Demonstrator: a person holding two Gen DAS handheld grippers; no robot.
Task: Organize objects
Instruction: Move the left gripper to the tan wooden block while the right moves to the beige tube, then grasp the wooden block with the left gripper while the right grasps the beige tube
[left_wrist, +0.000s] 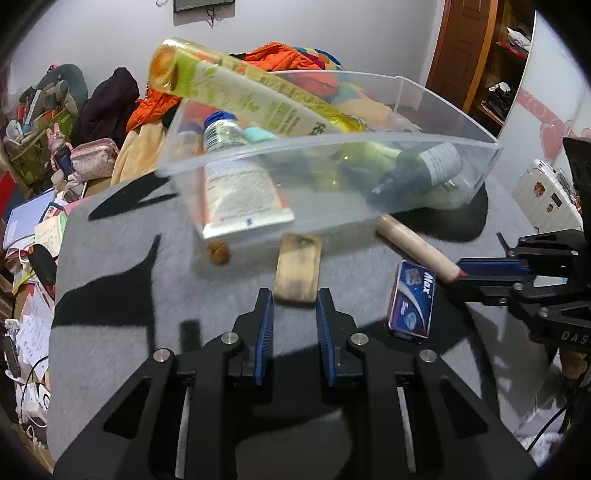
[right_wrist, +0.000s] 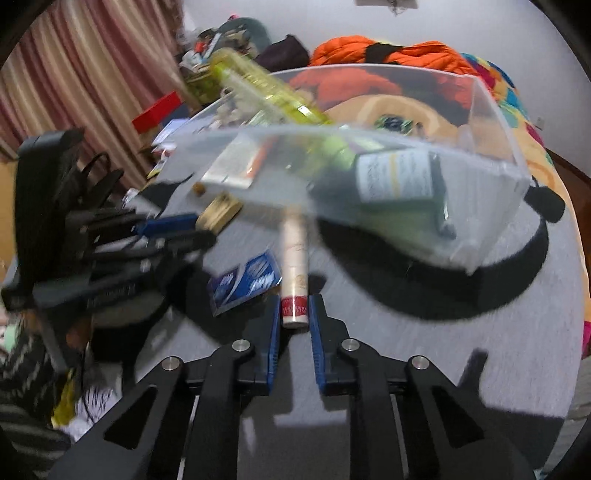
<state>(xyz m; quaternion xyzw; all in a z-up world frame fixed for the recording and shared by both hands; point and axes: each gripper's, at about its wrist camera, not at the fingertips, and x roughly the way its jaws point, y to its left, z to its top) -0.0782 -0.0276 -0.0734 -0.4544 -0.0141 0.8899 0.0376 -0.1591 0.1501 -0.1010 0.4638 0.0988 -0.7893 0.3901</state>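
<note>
**While the bin fills, we reach for the loose things**

While most of the clutter already sits in the clear plastic bin (left_wrist: 424, 110), four loose pieces lie on the grey table (left_wrist: 122, 280) in front of it, so we judge the sorting well along but unfinished. Inside the bin we see a long yellow-green bottle (left_wrist: 236, 88) leaning over the rim, a dark bottle (left_wrist: 424, 170) on its side and a white tube (left_wrist: 236, 188).

Next in size, our right gripper (right_wrist: 294, 317) has its fingers on either side of the red end of a cream stick (right_wrist: 293, 258); whether they press on it we cannot tell, since the view is blurred. Our left gripper (left_wrist: 294, 308) is open and empty, hovering just short of a small wooden block (left_wrist: 298, 267).

A blue packet (left_wrist: 412, 299) lies beside the stick, and a little brown nut (left_wrist: 218, 253) rests near the bin's front wall.

We think the next move calls for a firm squeeze on the stick, then a lift over the front wall.
</note>
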